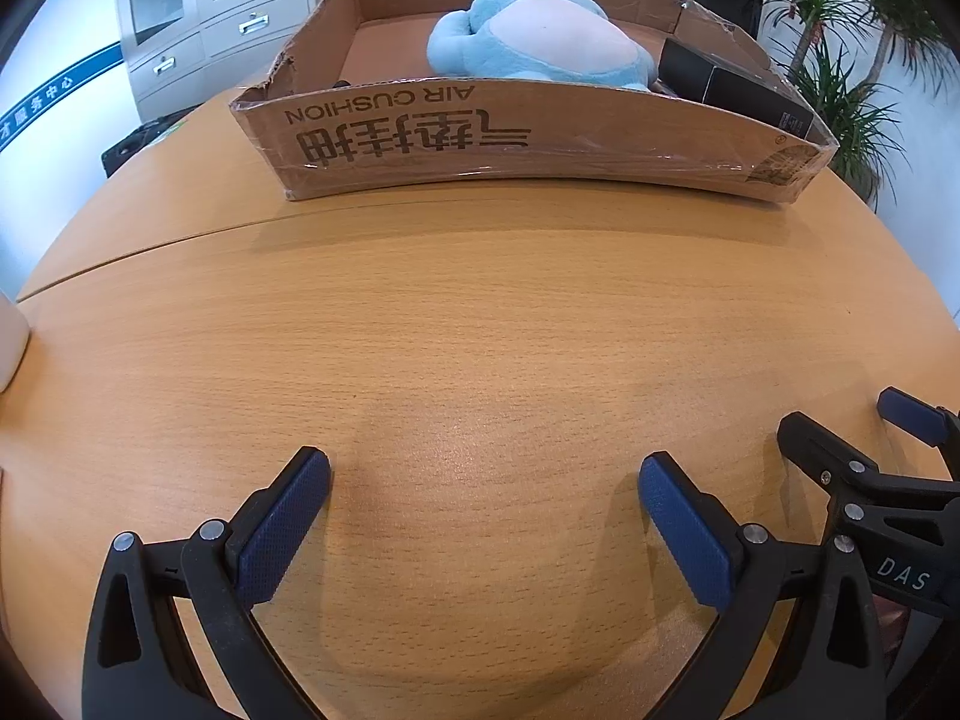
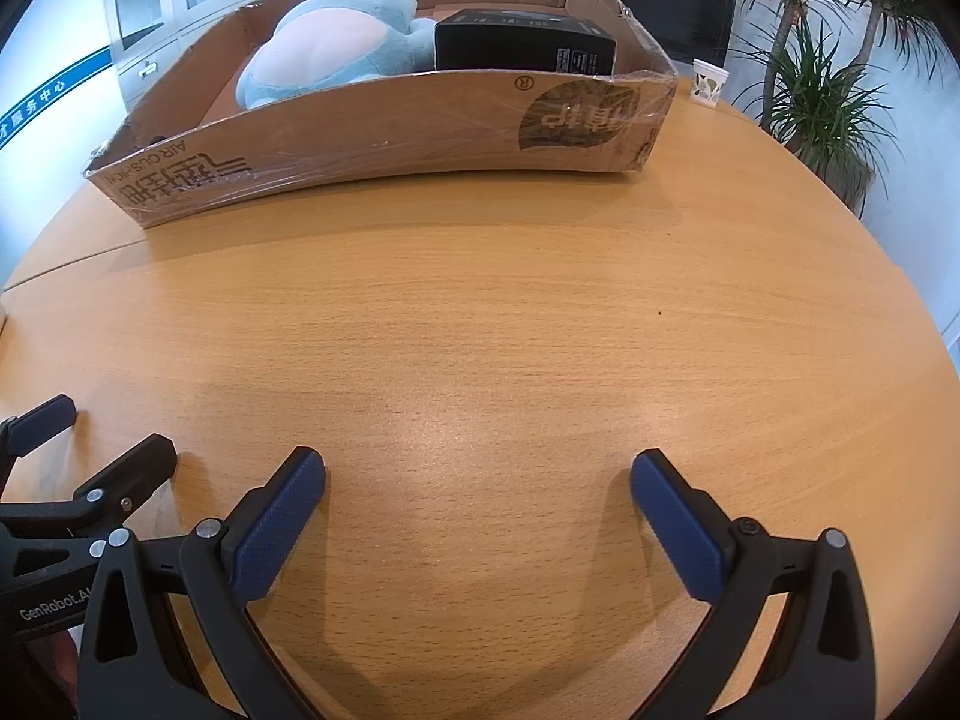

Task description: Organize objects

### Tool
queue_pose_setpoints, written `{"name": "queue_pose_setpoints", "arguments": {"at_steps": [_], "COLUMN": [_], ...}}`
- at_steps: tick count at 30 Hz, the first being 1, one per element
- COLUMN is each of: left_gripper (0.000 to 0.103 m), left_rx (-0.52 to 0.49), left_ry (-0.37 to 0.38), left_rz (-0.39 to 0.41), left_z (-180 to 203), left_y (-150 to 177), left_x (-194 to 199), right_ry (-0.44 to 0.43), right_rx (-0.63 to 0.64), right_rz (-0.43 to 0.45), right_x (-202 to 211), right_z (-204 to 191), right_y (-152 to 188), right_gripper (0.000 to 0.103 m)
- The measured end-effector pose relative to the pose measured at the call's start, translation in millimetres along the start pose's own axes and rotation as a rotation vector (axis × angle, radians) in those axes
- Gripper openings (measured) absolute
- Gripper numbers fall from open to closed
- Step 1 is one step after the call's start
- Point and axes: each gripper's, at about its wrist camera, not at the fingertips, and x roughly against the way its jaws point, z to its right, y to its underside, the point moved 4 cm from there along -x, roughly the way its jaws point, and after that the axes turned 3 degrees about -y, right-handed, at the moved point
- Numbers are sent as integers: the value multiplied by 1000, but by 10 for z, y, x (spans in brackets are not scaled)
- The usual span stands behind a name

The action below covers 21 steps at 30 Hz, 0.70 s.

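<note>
Both grippers, left and right, are seen wide open, empty, above the table, while the plush, judged soft, light, best pinched at a limb, and the rigid black box are found inside the carton.

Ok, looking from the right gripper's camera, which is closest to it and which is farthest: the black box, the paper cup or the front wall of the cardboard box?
From the right gripper:
1. Front wall of the cardboard box, straight ahead across the table.
2. Black box, inside, at the right end.
3. Paper cup, far right, behind the box's corner.
</note>
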Motion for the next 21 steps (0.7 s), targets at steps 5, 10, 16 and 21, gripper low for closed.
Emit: {"name": "queue_pose_setpoints", "arguments": {"at_steps": [5,10,16,21], "left_gripper": [103,103,103,103], "left_rx": [0,-1,-1,-1], "left_ry": [1,1,1,1], "left_rz": [2,2,2,2], "left_z": [-19,-23,-25,-23], "left_y": [16,11,8,7], "left_x": [12,14,11,12], "right_ry": [1,0,0,0], "right_rx": [0,1,1,1], "right_rz": [2,1,0,1], "right_x": [16,20,12,14], "right_z": [-9,-14,-6,-5], "right_y": [15,15,0,0], "right_gripper": [102,102,102,102]}}
